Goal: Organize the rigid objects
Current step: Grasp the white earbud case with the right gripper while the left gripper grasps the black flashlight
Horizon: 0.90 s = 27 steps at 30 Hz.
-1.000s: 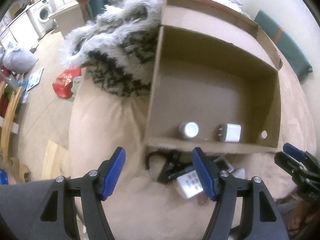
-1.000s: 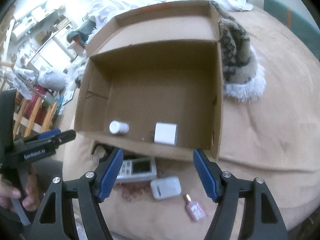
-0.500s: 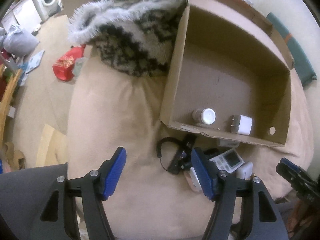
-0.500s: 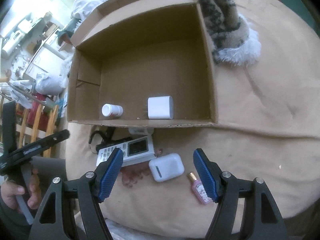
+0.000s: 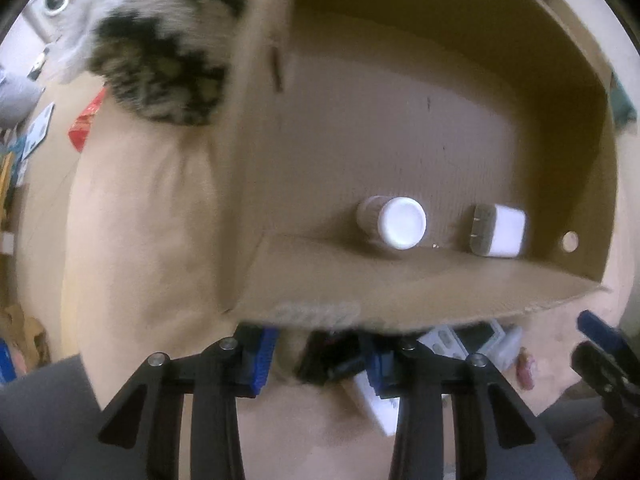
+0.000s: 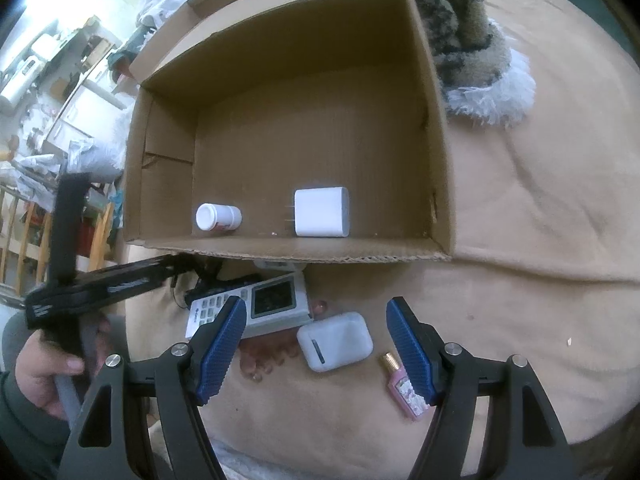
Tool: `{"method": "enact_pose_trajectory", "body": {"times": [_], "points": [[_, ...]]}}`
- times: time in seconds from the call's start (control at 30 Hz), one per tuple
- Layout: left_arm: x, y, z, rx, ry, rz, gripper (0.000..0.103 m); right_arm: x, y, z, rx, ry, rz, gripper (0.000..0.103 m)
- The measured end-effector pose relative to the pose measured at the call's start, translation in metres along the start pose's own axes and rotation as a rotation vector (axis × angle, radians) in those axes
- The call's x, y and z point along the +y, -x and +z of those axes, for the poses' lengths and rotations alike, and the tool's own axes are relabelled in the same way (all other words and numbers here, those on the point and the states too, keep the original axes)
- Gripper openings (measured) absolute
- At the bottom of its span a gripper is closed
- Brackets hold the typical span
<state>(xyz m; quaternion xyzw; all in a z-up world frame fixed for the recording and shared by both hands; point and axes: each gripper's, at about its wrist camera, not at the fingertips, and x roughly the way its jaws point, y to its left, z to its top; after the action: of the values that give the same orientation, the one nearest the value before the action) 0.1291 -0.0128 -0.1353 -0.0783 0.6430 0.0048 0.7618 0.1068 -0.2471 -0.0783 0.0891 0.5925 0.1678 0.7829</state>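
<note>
Gripper (image 6: 316, 344) above one earbud case (image 6: 335, 341)

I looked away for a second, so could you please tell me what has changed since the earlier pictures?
The left gripper has come down onto the black corded gadget, jaws closing around it. The right gripper sank slightly, still open. White pill bottle and white charger cube stayed in the cardboard box.

Both fisheye views bend hard toward black, vignetted corners. The left wrist view is dim and smeared by motion: the near wall of the cardboard box (image 5: 400, 288) and the furry blanket (image 5: 160, 60) are blurred, and the box interior lies in brownish shade. The right wrist view is sharper and evenly lit, with bright daylight washing out the room at upper left. Soft shadows fall inside the box; no hard glare shows.
</note>
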Motion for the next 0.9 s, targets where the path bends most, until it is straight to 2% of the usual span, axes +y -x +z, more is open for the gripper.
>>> {"method": "enact_pose_trajectory", "body": {"times": [0.17,0.33,0.5,0.6,0.73,0.9], "points": [[-0.012,-0.022,0.009,0.022,-0.036,0.005,0.035,0.002,-0.006,0.002,0.015,0.015,-0.002,0.076],[-0.025,-0.031,0.01,0.047,-0.106,0.024,0.034,-0.004,-0.011,0.003,0.035,0.004,-0.009,0.076],[-0.026,-0.034,0.01,0.066,-0.124,0.021,0.034,-0.011,-0.013,0.003,0.051,-0.022,-0.009,0.076],[-0.023,-0.033,0.007,0.08,-0.133,0.016,0.02,-0.012,-0.014,0.003,0.055,-0.025,-0.009,0.076],[-0.009,-0.021,0.009,0.073,-0.076,-0.009,0.019,-0.016,-0.019,0.002,0.087,-0.036,0.002,0.076],[0.007,0.009,0.006,0.0,-0.021,-0.004,0.019,-0.013,-0.036,-0.003,0.165,-0.005,-0.017,0.076]]}}
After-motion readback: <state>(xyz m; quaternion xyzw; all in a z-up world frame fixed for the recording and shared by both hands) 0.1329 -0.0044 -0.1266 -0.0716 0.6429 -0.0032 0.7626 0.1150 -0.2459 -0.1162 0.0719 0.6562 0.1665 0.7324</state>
